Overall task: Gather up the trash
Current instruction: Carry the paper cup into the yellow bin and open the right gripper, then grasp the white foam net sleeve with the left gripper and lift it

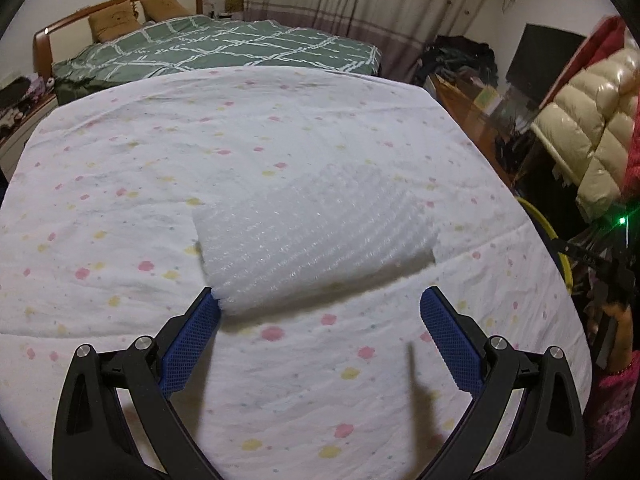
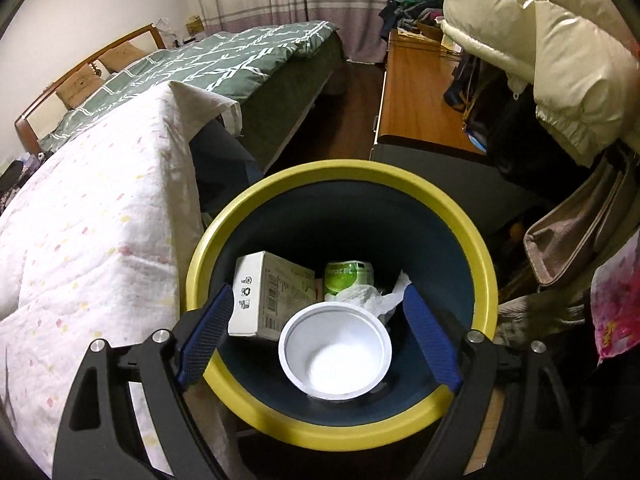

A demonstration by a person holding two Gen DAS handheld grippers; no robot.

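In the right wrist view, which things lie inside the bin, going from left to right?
Inside the bin: box → green can → crumpled tissue. The white cup lies nearer the camera and overlaps them, so I leave it out.

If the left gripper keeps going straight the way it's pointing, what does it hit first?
Probably the bubble wrap sheet lying on the spotted quilt; the left gripper has its jaws open, with the wrap's near edge just ahead.

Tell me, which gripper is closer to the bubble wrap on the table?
Left. The left gripper is right at the bubble wrap, one finger at its edge. The right gripper is over the bin beside the table.
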